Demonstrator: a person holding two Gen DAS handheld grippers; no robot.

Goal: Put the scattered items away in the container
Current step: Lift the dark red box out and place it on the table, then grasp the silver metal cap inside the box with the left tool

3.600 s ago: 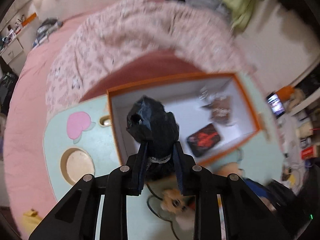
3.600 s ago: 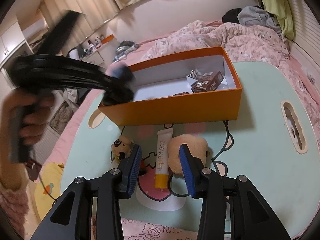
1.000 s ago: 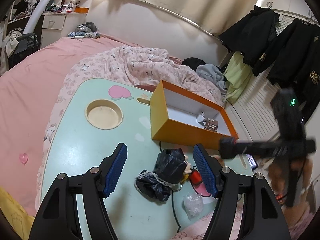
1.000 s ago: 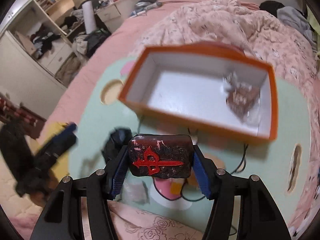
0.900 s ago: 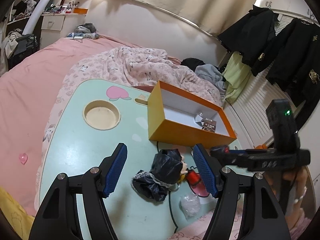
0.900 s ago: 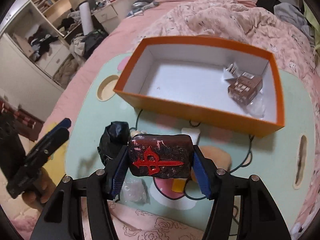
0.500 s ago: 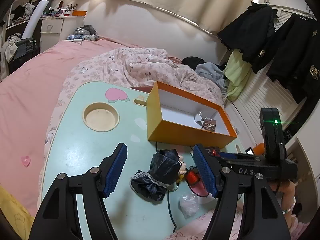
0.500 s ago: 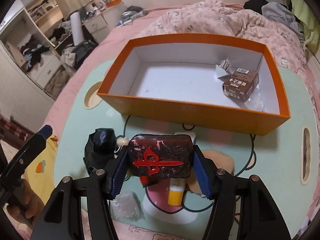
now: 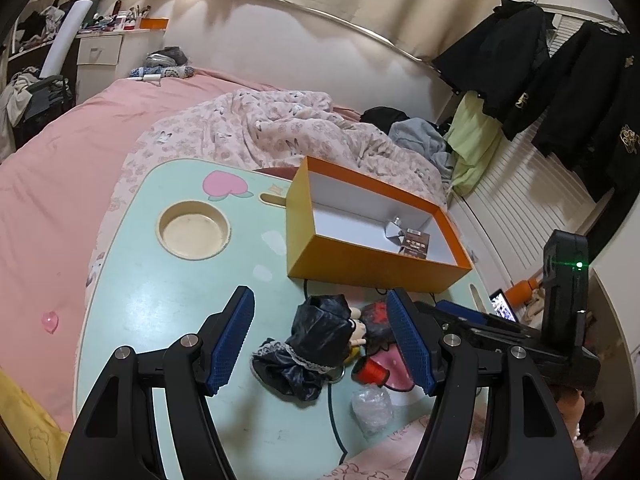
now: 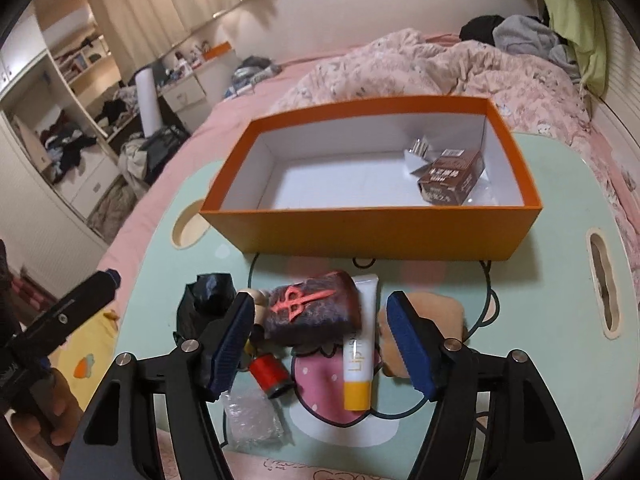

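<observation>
The orange box (image 10: 384, 232) stands on the mint table (image 10: 560, 208) and holds a brown carton (image 10: 452, 182). My right gripper (image 10: 322, 340) is open; the dark pad with a red emblem (image 10: 314, 308) lies on the table between its fingers, on the white tube (image 10: 358, 344). A black-dressed doll (image 9: 316, 340), a red spool (image 10: 270, 376), a clear plastic wrap (image 10: 250, 420) and a tan plush (image 10: 432, 320) lie around it. My left gripper (image 9: 322, 342) is open and empty above the doll, in front of the box (image 9: 360, 256).
The table has a round cup recess (image 9: 194, 230) and a handle slot (image 10: 602, 284). A pink bed with a crumpled quilt (image 9: 288, 132) surrounds the table. The right gripper's body (image 9: 520, 344) crosses the left wrist view at lower right.
The right gripper has opened and let go of the dark red-emblem pad, which now lies on the table in front of the box. The left gripper stays open over the doll.
</observation>
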